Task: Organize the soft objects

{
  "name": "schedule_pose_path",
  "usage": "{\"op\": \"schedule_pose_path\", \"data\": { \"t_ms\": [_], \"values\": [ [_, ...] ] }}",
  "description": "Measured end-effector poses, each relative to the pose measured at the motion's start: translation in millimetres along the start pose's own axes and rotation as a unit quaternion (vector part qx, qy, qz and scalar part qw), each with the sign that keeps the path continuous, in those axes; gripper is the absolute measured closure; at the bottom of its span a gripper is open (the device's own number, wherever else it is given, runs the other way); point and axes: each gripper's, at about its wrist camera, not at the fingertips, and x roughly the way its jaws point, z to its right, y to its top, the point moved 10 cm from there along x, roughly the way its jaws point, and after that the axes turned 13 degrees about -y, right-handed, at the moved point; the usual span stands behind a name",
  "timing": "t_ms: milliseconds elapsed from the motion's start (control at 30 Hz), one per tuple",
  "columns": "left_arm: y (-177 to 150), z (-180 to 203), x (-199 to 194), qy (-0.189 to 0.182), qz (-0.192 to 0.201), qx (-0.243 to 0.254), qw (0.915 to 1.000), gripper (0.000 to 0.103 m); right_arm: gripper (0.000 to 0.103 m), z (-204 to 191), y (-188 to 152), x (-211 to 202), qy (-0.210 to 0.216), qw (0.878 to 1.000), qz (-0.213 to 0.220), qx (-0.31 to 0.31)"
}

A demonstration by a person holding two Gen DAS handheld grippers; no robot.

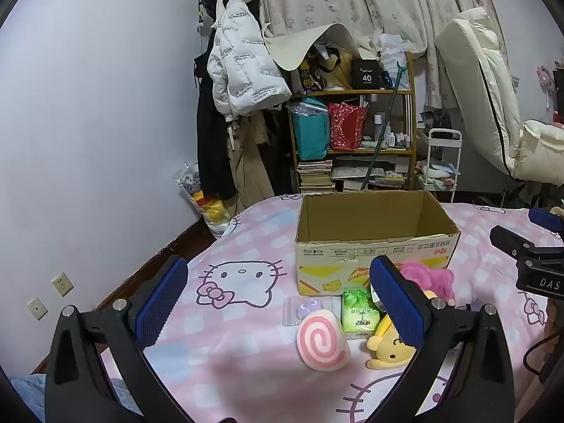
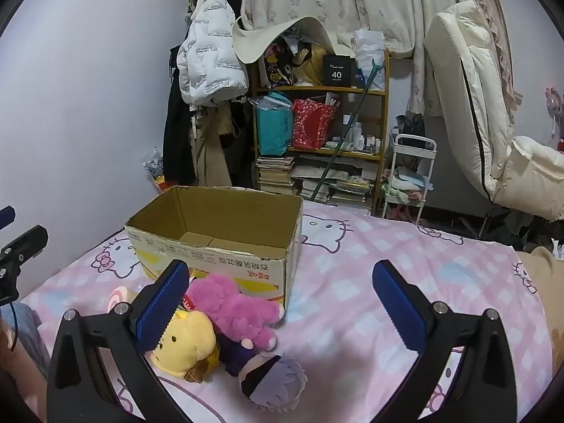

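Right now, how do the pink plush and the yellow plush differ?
The pink plush is shaggy; the yellow plush is smooth, with a stitched face. The pink plush lies against the box; the yellow plush lies nearer the camera, clear of the box as far as shows. In the right view, the tongs' left pad partly hides the yellow plush and only the pink plush's edge. Both lie on the bed, touching, ungripped.
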Motion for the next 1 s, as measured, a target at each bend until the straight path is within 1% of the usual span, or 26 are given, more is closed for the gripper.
{"op": "schedule_pose_path", "data": {
  "t_ms": [33, 1000],
  "values": [
    [-1.3, 0.2, 0.7, -0.002, -0.008, -0.003, 1.0000, 0.001, 0.000, 0.4, 0.0, 0.1, -0.005, 1.000, 0.001, -0.005],
    [-3.4, 1.9, 2.2, -0.001, -0.005, 0.003, 1.0000, 0.001, 0.000, -1.0, 0.4, 0.4, -0.002, 1.000, 0.001, 0.001]
  ]
}}
